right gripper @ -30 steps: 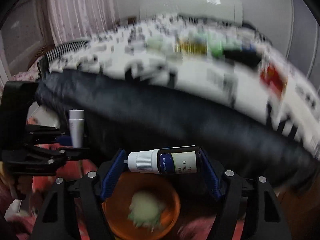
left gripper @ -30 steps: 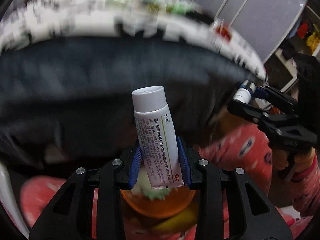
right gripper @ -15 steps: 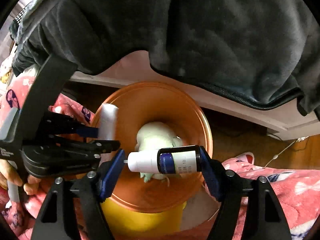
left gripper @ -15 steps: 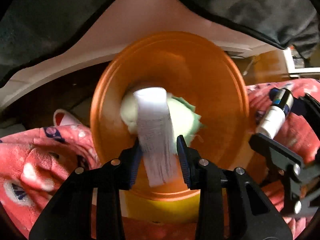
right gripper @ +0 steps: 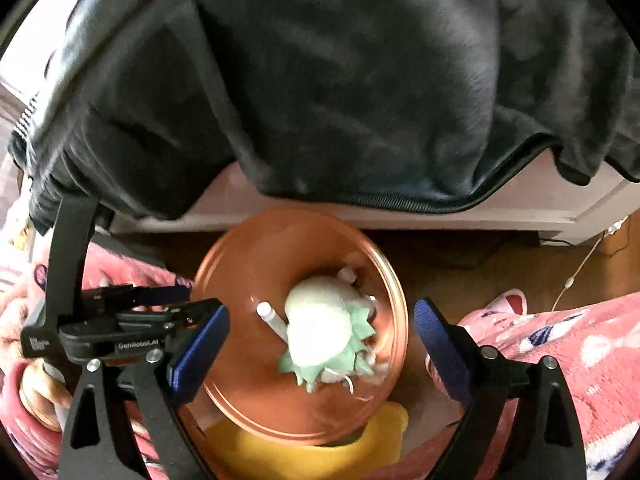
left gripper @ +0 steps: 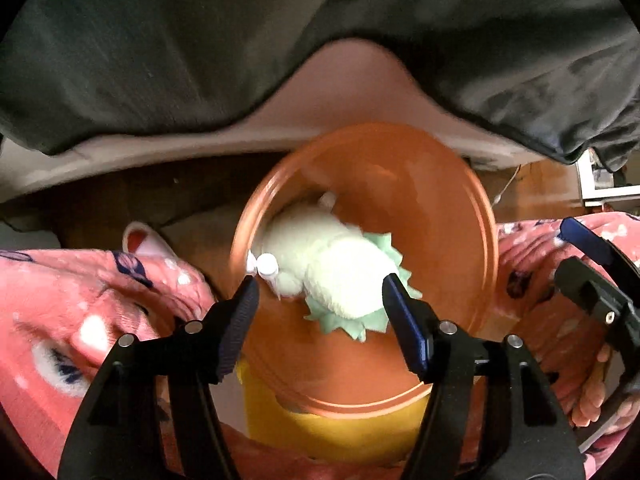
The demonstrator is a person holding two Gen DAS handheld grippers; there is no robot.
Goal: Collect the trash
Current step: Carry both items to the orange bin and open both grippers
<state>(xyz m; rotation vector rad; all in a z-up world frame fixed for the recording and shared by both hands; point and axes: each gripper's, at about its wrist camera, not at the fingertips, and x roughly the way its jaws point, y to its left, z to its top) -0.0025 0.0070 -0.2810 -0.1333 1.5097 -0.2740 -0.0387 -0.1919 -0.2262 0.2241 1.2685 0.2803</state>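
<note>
Left gripper (left gripper: 320, 300): jaws have just been opening, now parted at a middling width, nothing between the pads; it hangs over the orange bin (left gripper: 486, 240), whose mouth fills the view's centre. Right gripper (right gripper: 322, 340): jaws have just been opening too, now spread wide and empty, above the same bin. Inside the bin: a white crumpled wad (left gripper: 332, 268) on a green jagged-edged scrap (left gripper: 380, 320). White tube (left gripper: 267, 266) lies at the wad's 9 o'clock against the bin wall, cap up. A small white cap (right gripper: 347, 275) shows at the wad's 12 o'clock in the right view; what it belongs to I cannot tell. Yellow bin base (left gripper: 328, 436) at 6 o'clock. Dark blanket (right gripper: 320, 80) overhangs at 12 o'clock. Pink patterned fabric (left gripper: 60, 320) flanks both sides.
</note>
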